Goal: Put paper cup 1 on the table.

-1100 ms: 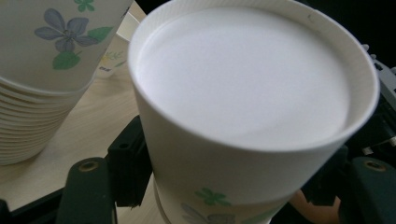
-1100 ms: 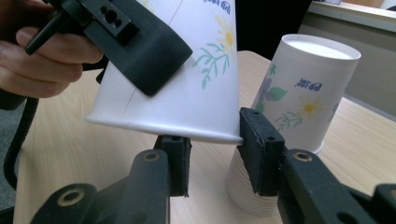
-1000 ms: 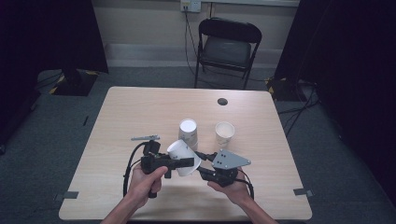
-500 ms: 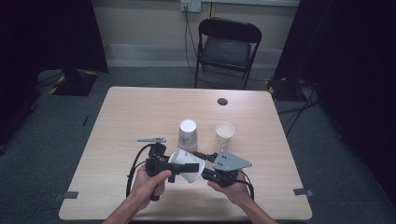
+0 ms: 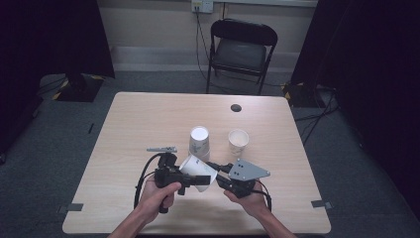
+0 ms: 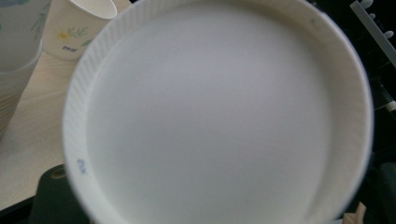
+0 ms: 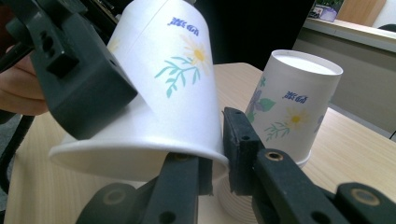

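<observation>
A white paper cup with a flower print (image 5: pixel 196 169) lies on its side above the table, between my two grippers. My left gripper (image 5: pixel 185 178) is around its body, and its jaws have just been opening; one black finger (image 7: pixel 79 88) lies along the cup's wall. The cup's base (image 6: pixel 210 116) faces the left gripper view. My right gripper (image 5: pixel 216 169) has just been closing and is shut on the cup's rim (image 7: pixel 205 161), one jaw inside and one outside (image 7: pixel 217 156).
A stack of upturned cups (image 5: pixel 199 141) stands just behind the grippers, also near in the right gripper view (image 7: pixel 299 107). An upright cup (image 5: pixel 238 140) stands to its right. A small black disc (image 5: pixel 236 107) lies farther back. A folding chair (image 5: pixel 241 49) stands beyond the table (image 5: pixel 148 119).
The cup has tipped and shifted slightly toward the right gripper, whose jaws have closed onto its rim. Both hands have stayed where they were.
</observation>
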